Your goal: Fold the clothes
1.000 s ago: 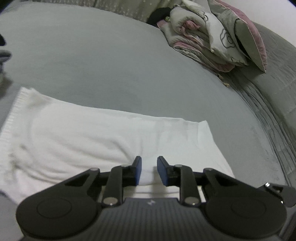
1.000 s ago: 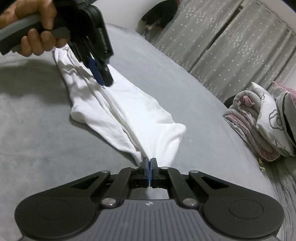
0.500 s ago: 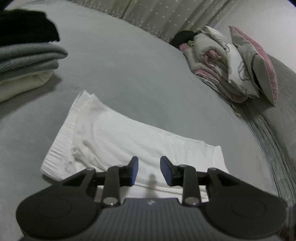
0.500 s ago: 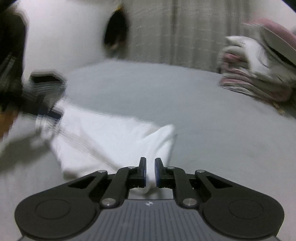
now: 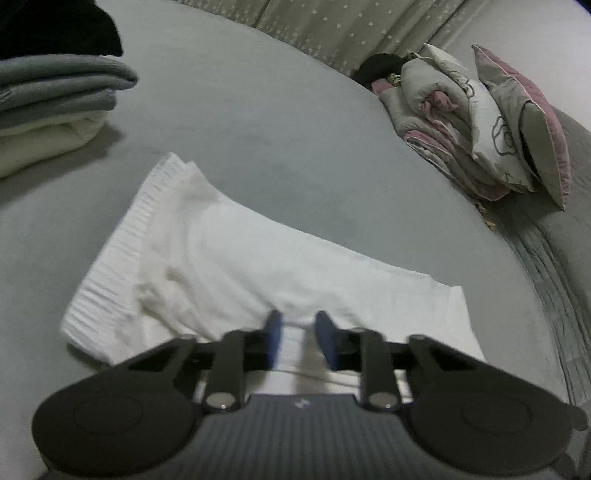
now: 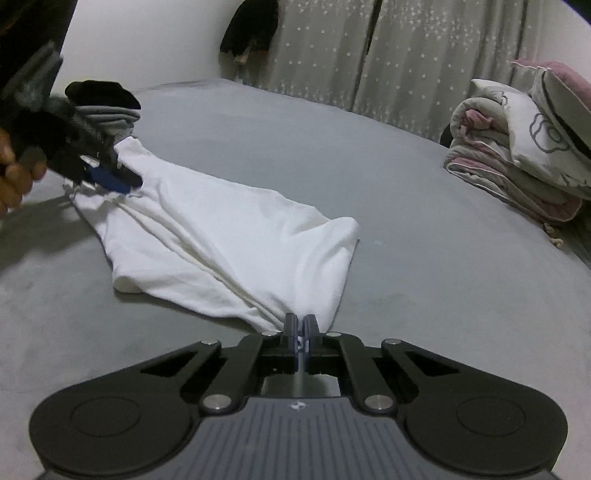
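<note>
White garment [image 6: 229,221] between both fingers [image 6: 290,322]

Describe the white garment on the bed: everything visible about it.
The white garment is soft knit with a ribbed hem, partly folded and wrinkled on the grey bed. The right gripper is shut on one bunched end; the left gripper has been closing on the other. Fabric stretches between them.

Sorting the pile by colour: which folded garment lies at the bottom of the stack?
The cream garment, bottom of the stack, under the grey ones and the black one on top.
</note>
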The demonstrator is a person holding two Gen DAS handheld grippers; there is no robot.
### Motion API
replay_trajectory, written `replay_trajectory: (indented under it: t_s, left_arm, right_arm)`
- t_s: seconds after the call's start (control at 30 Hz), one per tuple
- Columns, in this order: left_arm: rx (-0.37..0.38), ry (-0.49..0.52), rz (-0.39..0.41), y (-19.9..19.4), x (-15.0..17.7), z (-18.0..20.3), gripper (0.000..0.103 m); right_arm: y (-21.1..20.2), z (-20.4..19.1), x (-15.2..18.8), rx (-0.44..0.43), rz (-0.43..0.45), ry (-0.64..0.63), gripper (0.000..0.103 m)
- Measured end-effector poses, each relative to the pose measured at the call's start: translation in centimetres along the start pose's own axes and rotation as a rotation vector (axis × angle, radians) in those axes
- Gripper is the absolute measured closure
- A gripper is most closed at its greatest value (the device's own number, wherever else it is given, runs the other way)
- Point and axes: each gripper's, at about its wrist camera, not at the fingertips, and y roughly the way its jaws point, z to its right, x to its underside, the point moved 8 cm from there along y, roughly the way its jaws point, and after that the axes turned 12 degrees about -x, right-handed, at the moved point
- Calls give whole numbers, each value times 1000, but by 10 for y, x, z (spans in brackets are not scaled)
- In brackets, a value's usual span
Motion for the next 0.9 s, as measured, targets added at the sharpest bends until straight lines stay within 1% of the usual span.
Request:
replay_trajectory:
  t_s: [0.07,0.1,0.13,0.27,0.4,0.47,0.53,0.57,0.63,0.7,0.73,0.87,0.9]
  left_arm:
    - [-20,-5,-13,-2,2,-6,92]
    - [-28,-7,-21,-2,3,-8,97]
    - [-34,-8,-26,-1,4,-9,97]
    - [-43,-4,-34,-1,4,-10,97]
    - [-55,4,-45,-2,6,-11,97]
    - [-61,5,-51,-3,7,-11,97]
    - [-66,9,-52,-1,6,-8,97]
    - [-68,10,-52,0,5,-7,97]
    - [-72,14,-52,1,4,-5,97]
    - [-74,14,-52,0,4,-6,97]
    - [-75,14,-53,-1,5,-6,97]
    - [-75,5,-60,-3,5,-12,97]
    - [-74,4,-62,-3,5,-14,97]
  right_arm:
    - [-9,0,-4,1,13,-16,99]
    - [-14,-1,-6,1,21,-29,99]
    - [-19,-2,-8,0,28,-40,100]
    - [-27,-4,-12,-14,45,-61,100]
    - [-10,-3,4,12,-36,-89,100]
    - [-11,5,4,34,-23,-44,94]
    - [-14,13,-1,35,10,12,82]
    - [-13,15,-2,27,19,26,80]
    - [-4,13,0,-8,3,45,78]
    - [7,10,2,-54,-6,89,79]
    - [9,9,0,-64,1,98,95]
    - [-2,5,-5,-69,15,71,96]
    - [-7,7,-6,-74,21,82,96]
